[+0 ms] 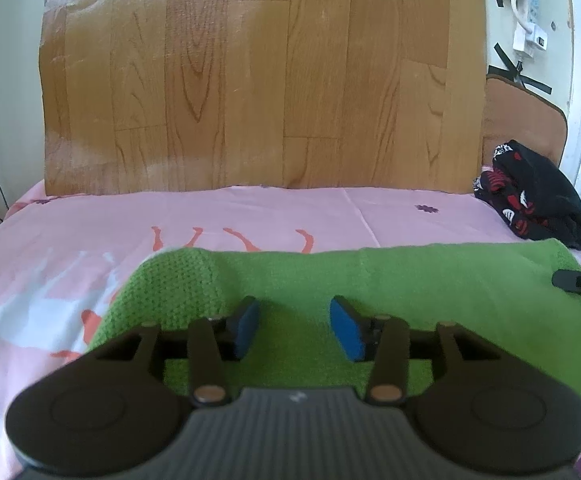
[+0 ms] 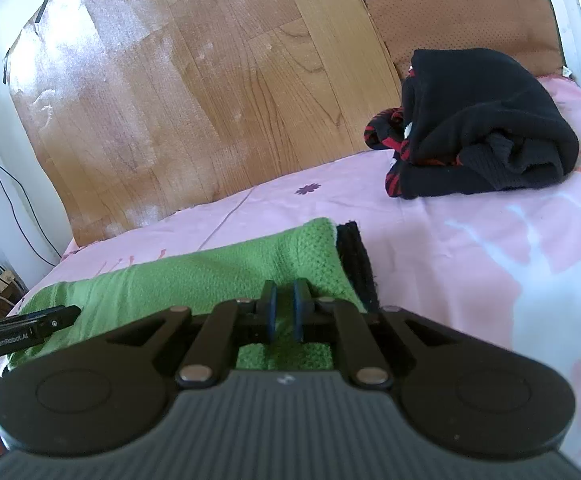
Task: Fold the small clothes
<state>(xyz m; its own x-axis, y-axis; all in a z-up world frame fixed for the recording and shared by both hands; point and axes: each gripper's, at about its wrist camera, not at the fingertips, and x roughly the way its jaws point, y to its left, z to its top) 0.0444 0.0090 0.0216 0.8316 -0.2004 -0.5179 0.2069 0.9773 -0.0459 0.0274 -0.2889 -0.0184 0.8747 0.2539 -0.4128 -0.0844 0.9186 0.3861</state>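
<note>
Pink bedsheet point(image 1: 250, 208) against wood-grain board point(image 1: 250, 80)

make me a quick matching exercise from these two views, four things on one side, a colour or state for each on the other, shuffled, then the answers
Things:
1. knit garment
2. bundled garment
3. left gripper
4. right gripper

Descriptions:
A. jaws nearly closed, over green cloth
B. black with red pattern, bundled near the bed's far corner
C. green, spread on the pink sheet
D. jaws apart, nothing between the pads

Pairs: 1-C, 2-B, 3-D, 4-A
</note>
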